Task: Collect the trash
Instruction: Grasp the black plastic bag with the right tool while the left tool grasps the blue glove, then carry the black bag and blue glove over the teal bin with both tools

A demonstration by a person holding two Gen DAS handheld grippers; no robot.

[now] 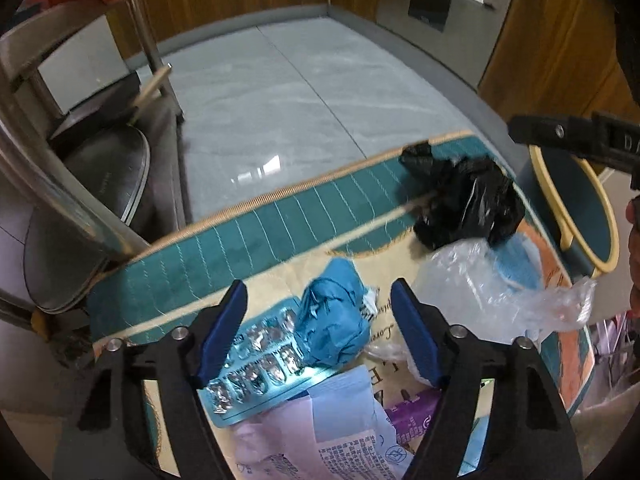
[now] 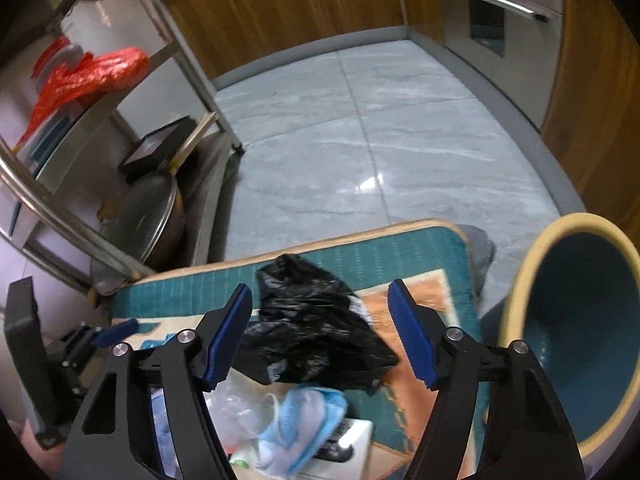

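Collection had barely begun, judging by how the scene lay. All visible trash was on the mat [image 1: 224,248], a teal-bordered floor mat on the tiled floor [image 1: 304,92]; none of it could be seen inside the bin [image 2: 580,320], whose teal interior looked empty as far as the right wrist view showed.

Left claw [image 1: 318,334]: jaws spread, pads clear of everything. A crumpled blue wad [image 1: 332,320] sat between them, untouched, with a foil blister pack [image 1: 256,368] just beside it toward 8 o'clock. Printed paper slips [image 1: 328,428] lay under the claw at 6 o'clock. A clear plastic bag [image 1: 492,292] lay at 3 o'clock, touching the black plastic bag [image 1: 468,204], which sat at 1 o'clock.

Right claw [image 2: 320,336]: jaws also spread, with the black plastic bag [image 2: 312,332] between the pads and no pad visibly pressing on it. A blue face mask [image 2: 304,420] and a white box [image 2: 344,444] lay at 6 o'clock of that claw. The bin stood at 3 o'clock, just off the mat's edge.

Judgement: both claws were lined up for a first pick, left on the blue wad, right on the black bag. Every item noted above remained to be gathered. The metal rack [image 2: 132,92] at 10 o'clock was not involved.
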